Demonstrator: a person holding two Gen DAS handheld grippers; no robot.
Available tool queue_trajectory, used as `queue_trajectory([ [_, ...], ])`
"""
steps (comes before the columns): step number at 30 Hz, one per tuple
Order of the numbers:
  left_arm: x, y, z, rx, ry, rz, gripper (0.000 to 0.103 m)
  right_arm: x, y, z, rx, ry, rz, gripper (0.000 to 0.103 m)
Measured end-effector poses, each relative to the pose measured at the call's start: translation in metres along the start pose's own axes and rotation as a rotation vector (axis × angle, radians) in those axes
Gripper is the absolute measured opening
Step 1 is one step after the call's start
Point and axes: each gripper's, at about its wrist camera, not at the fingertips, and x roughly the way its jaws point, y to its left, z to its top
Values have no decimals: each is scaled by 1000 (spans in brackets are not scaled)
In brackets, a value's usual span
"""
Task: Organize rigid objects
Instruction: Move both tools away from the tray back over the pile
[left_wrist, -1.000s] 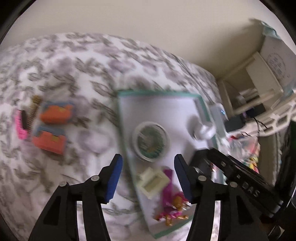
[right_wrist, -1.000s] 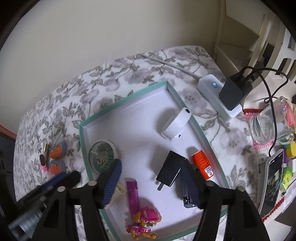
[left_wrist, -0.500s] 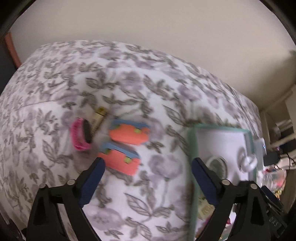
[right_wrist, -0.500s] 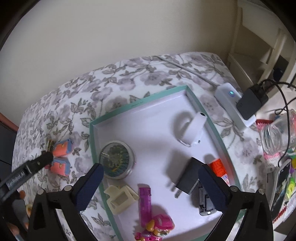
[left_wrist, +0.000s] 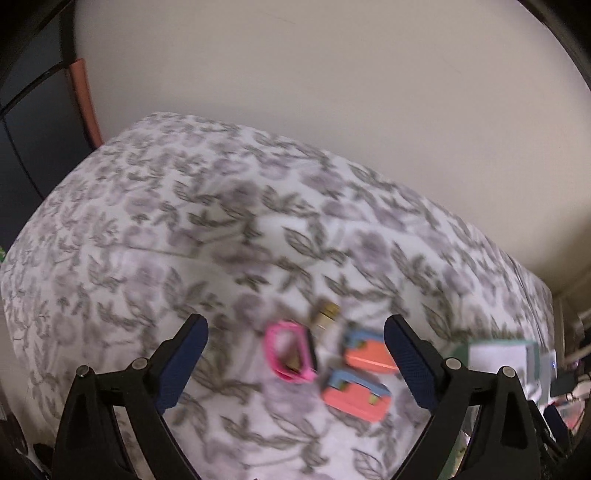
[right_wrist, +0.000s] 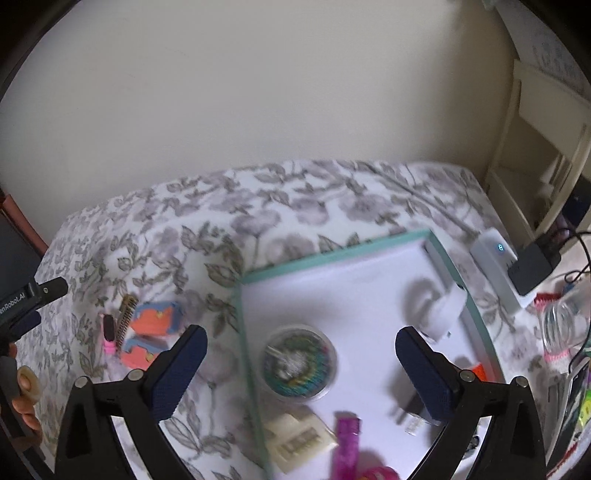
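On the left tool's black body in the right wrist view I read "enRobot.AI", its start cut off. My left gripper (left_wrist: 295, 363) has just spread wide, nothing clamped, now over the pink piece (left_wrist: 290, 355) and two orange blocks (left_wrist: 356, 393) left of the teal-rimmed tray (right_wrist: 245, 332), no longer above it. My right gripper (right_wrist: 301, 363) has widened too, empty, above the tray's round container (right_wrist: 299, 363).

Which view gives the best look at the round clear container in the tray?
The right wrist view: the round container sits whole, near centre, on the tray floor, though slightly blurred. The left wrist view shows only a corner of the tray at its right edge; the container is not visible there.
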Motion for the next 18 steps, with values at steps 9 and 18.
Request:
queue_trajectory([
  [9,-4,47,24,-55,-67,77,96,5,66,2,-68,-7,106,103],
  [18,26,54,22,-66,59,23,96,54,127,-18,-193,126,145,103],
])
